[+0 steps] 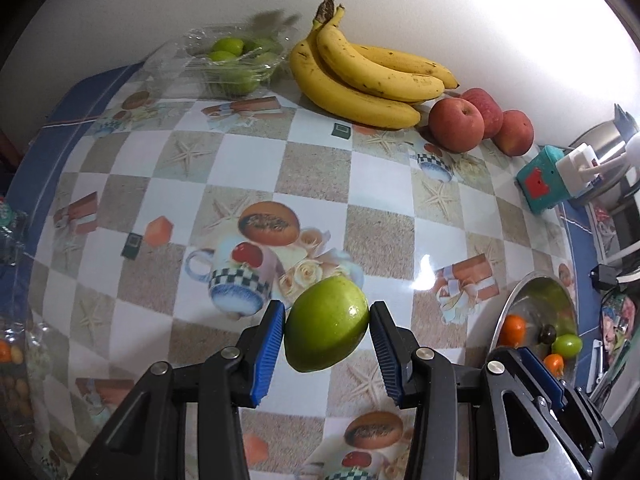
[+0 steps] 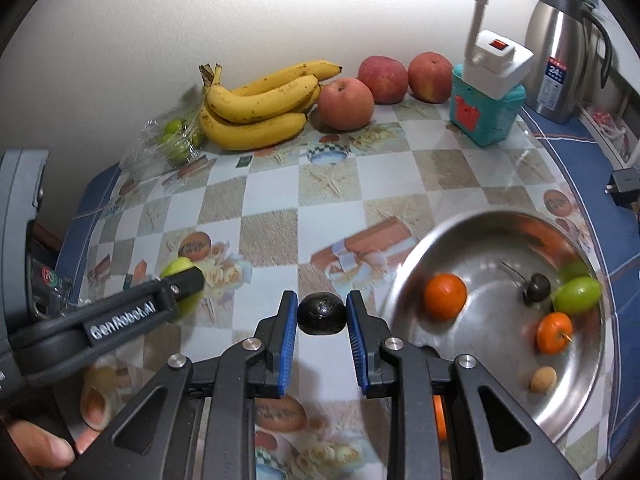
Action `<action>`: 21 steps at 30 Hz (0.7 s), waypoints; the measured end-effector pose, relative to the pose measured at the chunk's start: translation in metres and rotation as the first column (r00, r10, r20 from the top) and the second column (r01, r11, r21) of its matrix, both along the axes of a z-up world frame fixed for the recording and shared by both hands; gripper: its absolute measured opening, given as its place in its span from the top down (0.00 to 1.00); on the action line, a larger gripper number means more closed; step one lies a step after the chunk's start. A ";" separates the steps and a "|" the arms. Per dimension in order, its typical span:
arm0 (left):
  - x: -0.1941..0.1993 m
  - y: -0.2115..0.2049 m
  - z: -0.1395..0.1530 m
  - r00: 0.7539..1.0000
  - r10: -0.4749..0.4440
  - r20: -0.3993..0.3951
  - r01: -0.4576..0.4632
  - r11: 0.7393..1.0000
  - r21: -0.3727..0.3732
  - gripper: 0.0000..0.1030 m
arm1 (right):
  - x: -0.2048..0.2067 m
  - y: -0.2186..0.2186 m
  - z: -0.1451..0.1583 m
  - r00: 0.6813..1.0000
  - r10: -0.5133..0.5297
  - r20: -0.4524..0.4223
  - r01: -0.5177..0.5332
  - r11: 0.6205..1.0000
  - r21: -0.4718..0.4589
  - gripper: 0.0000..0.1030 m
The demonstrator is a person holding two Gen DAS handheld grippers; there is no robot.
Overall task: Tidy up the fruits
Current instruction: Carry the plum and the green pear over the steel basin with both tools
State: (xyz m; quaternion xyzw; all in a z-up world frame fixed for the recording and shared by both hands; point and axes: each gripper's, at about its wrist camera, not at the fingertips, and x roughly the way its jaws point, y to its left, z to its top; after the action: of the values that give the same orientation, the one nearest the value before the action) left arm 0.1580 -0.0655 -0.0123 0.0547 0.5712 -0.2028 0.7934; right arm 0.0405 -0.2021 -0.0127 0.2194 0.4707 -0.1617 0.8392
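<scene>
Left wrist view: the left tool (image 1: 327, 330) is clamped on a green fruit (image 1: 326, 324), both blue pads pressing its sides, carried clear above the surface (image 1: 248, 152). At 12 o'clock lie bananas (image 1: 360, 72), at 1 o'clock three apples (image 1: 476, 122), at 11 o'clock a clear tray of limes (image 1: 234, 60). At 4 o'clock the steel bowl (image 1: 516, 300) shows, with the right tool's fingers in front of it.

Right wrist view: the right tool (image 2: 322, 316) is closed on a small dark fruit (image 2: 322, 314), also off the surface. The bowl (image 2: 440, 236), at 3 o'clock and just beside this tool, holds two oranges (image 2: 445, 297), a green fruit, a dark cherry (image 2: 537, 287) and a small tan fruit (image 2: 543, 379). The left tool appears at 9 o'clock with its green fruit.

The step in hand looks like carrying both fruits toward the bowl. The next move calls for swinging each tool over the rim, lowering, then releasing gently so nothing bounces out; the right tool is nearer and should probably drop first to keep the two from colliding.
</scene>
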 end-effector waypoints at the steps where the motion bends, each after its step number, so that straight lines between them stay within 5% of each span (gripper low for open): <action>1: -0.002 0.001 0.001 1.000 0.000 0.005 0.000 1.000 0.004 0.55 | -0.003 0.001 -0.001 1.000 0.002 -0.006 -0.002 1.000 -0.002 0.75; 21: -0.060 0.001 0.009 0.999 -0.039 0.006 0.039 0.999 0.035 0.55 | -0.052 -0.008 0.011 1.000 -0.025 -0.005 0.025 1.000 0.008 0.75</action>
State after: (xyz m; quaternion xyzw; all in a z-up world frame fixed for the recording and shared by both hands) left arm 0.0975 -0.0646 -0.0031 0.0803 0.5706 -0.2083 0.7903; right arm -0.0119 -0.2104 -0.0016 0.2280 0.4705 -0.1707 0.8351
